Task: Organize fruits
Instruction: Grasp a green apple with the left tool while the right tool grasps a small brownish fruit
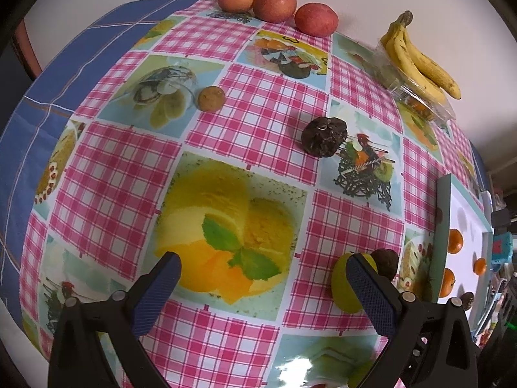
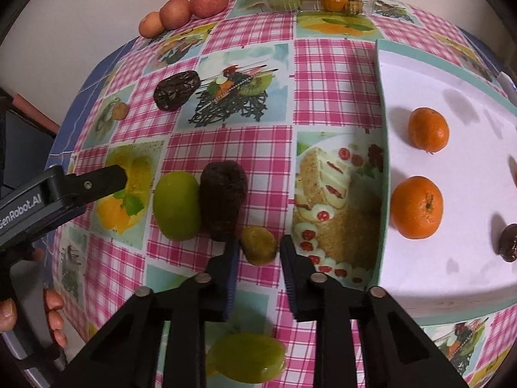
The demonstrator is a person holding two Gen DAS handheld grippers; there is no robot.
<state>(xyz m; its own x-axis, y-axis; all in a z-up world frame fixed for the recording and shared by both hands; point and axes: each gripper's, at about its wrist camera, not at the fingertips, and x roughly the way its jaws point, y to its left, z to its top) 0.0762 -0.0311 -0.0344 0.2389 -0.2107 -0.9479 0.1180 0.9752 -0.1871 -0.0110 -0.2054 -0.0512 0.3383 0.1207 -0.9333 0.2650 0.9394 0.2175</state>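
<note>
In the right wrist view my right gripper [image 2: 258,252] is open around a small brown-yellow fruit [image 2: 259,245] on the checked tablecloth; its fingertips sit on either side, not closed. Beside it stand a dark brown fruit [image 2: 223,199] and a green fruit [image 2: 177,205]. Another green fruit [image 2: 247,360] lies below the fingers. A white tray [image 2: 420,278] at right holds two oranges [image 2: 416,207] and a dark fruit [image 2: 510,242]. My left gripper [image 1: 263,271] is open and empty over the cloth; its right finger [image 1: 371,294] covers part of the green fruit [image 1: 344,286].
Three red apples [image 1: 278,5] line the far edge. Bananas [image 1: 416,58] lie on a clear plastic box [image 1: 420,97] at the back right. A dark wrinkled fruit [image 1: 324,135] and a small brown round fruit [image 1: 211,98] lie mid-table. The blue table edge [image 1: 38,103] runs along the left.
</note>
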